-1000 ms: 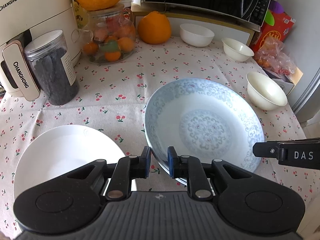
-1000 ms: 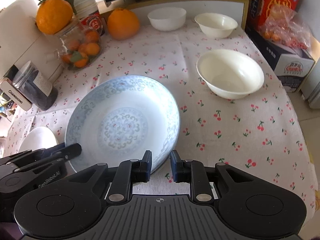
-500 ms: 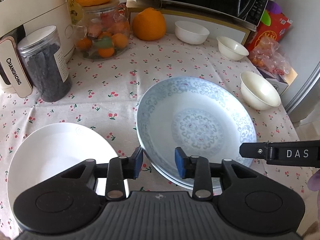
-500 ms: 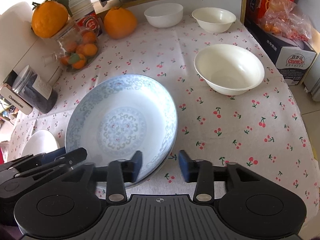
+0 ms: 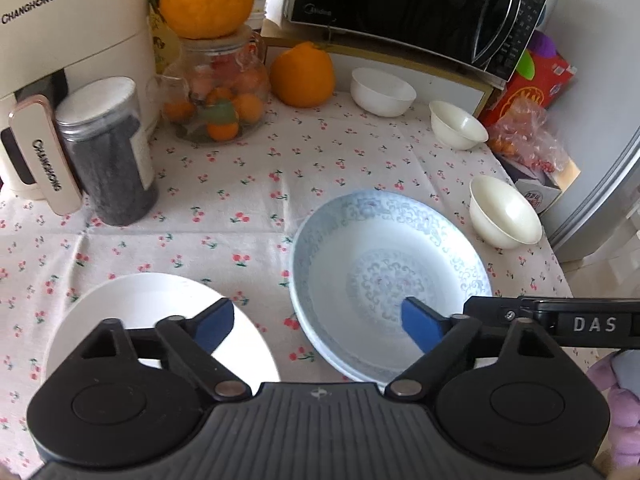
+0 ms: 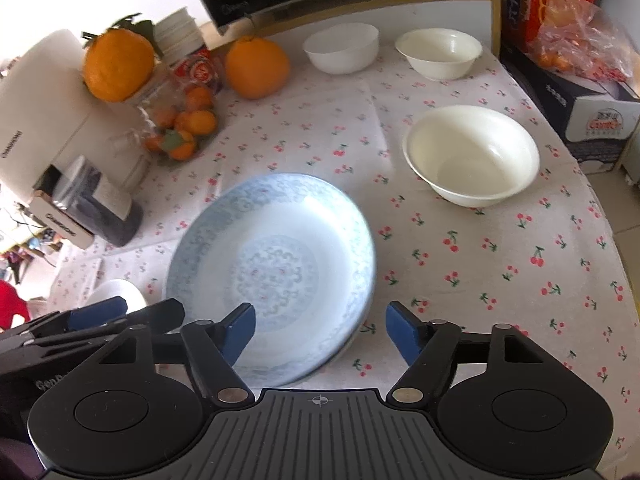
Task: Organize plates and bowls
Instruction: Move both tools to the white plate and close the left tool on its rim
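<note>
Both opening wide, left gripper (image 5: 316, 322) and right gripper (image 6: 320, 330), nothing pinched. Blue plate (image 5: 390, 280) stacked, released. White plate (image 5: 156, 320) waiting at eight o'clock.

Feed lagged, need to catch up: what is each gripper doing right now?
Left gripper: jaws opening, holding nothing, above the blue patterned plate.
Right gripper: jaws opening, holding nothing.
</note>
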### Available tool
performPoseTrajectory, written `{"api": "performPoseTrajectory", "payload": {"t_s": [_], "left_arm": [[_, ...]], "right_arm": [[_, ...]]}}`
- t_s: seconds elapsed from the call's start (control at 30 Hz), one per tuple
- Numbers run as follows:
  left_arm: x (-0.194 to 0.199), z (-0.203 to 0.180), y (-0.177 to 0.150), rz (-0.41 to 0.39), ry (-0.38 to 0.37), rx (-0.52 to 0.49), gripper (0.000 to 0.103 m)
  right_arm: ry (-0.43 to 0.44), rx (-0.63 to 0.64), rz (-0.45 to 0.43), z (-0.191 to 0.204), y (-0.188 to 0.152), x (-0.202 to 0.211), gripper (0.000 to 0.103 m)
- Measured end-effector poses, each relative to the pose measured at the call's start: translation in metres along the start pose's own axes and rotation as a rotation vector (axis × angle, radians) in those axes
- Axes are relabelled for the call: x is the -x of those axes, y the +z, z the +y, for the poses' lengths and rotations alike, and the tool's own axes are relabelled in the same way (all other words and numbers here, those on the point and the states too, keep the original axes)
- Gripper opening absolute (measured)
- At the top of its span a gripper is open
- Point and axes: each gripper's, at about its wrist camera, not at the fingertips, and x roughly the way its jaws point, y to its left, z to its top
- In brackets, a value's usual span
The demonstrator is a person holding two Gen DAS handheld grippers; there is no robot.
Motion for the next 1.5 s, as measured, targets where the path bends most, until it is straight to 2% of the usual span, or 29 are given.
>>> {"api": "performPoseTrajectory", "payload": {"t_s": [0.1,0.33,0.63,0.7,0.8,1.0,1.13,1.37,1.5], "left_arm": [[0.005,0.009,-0.001,-0.004,0.025,-0.003,0.097],[0.014,0.043,-0.007,0.028,0.067,0.013,0.1],[0.03,0.089,-0.014,0.067,0.095,0.032,0.102],[0.031,0.103,-0.016,0.063,0.083,0.061,0.102],[0.03,0.12,-0.017,0.058,0.027,0.086,0.1],[0.026,0.14,-0.019,0.069,-0.007,0.05,0.098],[0.02,0.154,-0.022,0.094,-0.018,0.064,0.093],[0.013,0.168,-0.027,0.154,-0.041,0.101,0.077],[0.009,0.171,-0.029,0.187,-0.058,0.113,0.063]], "right_arm": [[0.042,0.031,0.003,0.01,0.0,0.002,0.079],[0.109,0.128,-0.002,0.043,-0.009,0.005,0.085],[0.212,0.238,0.034,0.085,-0.032,0.003,0.086],[0.237,0.251,0.045,0.092,-0.039,0.001,0.086],[0.273,0.282,0.043,0.104,-0.051,-0.002,0.086],[0.372,0.316,0.043,0.125,-0.073,-0.01,0.086],[0.39,0.318,0.041,0.132,-0.082,-0.018,0.086],[0.37,0.311,0.07,0.139,-0.091,-0.038,0.086],[0.353,0.311,0.068,0.141,-0.093,-0.042,0.086]]}}
